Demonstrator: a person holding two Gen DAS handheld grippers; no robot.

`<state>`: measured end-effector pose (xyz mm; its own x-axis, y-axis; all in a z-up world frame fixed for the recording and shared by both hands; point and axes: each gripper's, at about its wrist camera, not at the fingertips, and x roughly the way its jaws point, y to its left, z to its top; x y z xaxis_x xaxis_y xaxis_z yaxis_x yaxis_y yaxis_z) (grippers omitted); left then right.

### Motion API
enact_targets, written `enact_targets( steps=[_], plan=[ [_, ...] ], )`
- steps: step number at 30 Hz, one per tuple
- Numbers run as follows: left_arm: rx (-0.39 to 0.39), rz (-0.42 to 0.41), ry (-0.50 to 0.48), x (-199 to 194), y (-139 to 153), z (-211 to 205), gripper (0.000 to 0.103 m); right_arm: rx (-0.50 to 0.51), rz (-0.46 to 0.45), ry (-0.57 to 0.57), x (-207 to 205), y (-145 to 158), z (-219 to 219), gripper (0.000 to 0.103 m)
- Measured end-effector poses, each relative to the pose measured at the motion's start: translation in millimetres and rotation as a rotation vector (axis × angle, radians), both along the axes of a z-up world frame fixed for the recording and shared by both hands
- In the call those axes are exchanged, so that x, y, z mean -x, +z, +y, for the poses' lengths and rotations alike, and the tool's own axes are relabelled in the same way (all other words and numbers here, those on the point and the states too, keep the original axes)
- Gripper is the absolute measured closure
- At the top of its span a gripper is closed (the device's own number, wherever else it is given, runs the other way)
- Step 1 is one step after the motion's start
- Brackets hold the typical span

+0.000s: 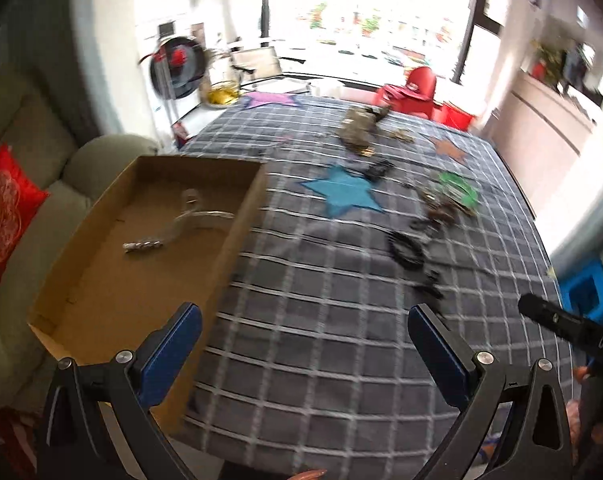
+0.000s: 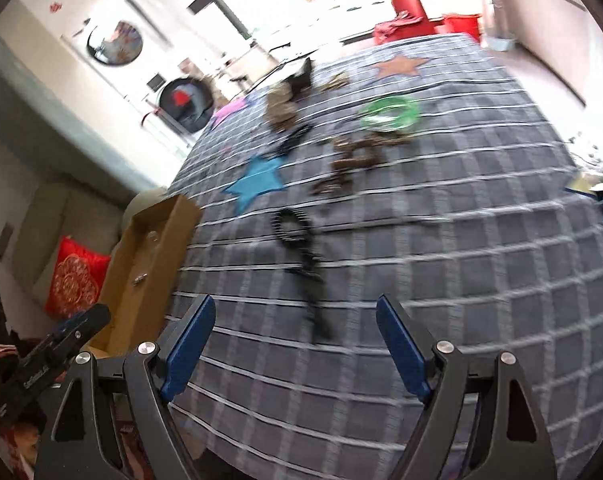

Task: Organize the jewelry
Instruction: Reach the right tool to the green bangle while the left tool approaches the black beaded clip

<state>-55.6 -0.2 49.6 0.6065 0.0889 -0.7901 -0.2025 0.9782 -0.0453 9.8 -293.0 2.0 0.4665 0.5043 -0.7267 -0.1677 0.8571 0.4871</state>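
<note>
Grey checked cloth (image 1: pixel 301 320) with sewn stars covers the bench. White letters "DAS" show on the right claw's black body at the left view's edge; other print is too blurred to read. One shallow brown cardboard tray (image 1: pixel 81 276) at the bench's left edge holds a silver beaded bracelet (image 1: pixel 145 245) and a pale clear bangle (image 1: pixel 199 216). Loose on the cloth lie a green ring bangle (image 2: pixel 389 113), a black beaded bracelet (image 2: pixel 291 226) and brownish tangled pieces (image 2: pixel 353 156). Left claw (image 1: pixel 301 344) and right claw (image 2: pixel 295 344) both gape wide, empty.
</note>
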Motion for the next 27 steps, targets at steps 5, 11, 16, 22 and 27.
enact_targets(
  steps=[5, 11, 16, 22, 27],
  plan=[
    [-0.067, -0.018, -0.046, -7.9, 18.4, -37.5, 0.0, -0.018, -0.031, -0.073, 8.9, 2.8, -41.8, 0.018],
    [-0.068, 0.016, -0.073, -40.1, 16.0, -53.1, 0.0, 0.017, -0.06, -0.116, -3.8, 10.8, -69.2, 0.018],
    [-0.024, 0.062, -0.111, -75.1, -6.9, -53.7, 0.0, 0.069, -0.043, -0.151, -29.4, 11.9, -81.3, 0.018],
    [-0.008, 0.093, -0.111, -120.8, -29.9, -41.4, 0.0, 0.15, -0.025, -0.194, -68.9, 12.7, -82.1, 0.018],
    [-0.023, 0.072, -0.096, -164.2, -36.3, -24.1, 0.0, 0.195, 0.006, -0.185, -110.1, 6.4, -69.0, 0.018]
  ],
)
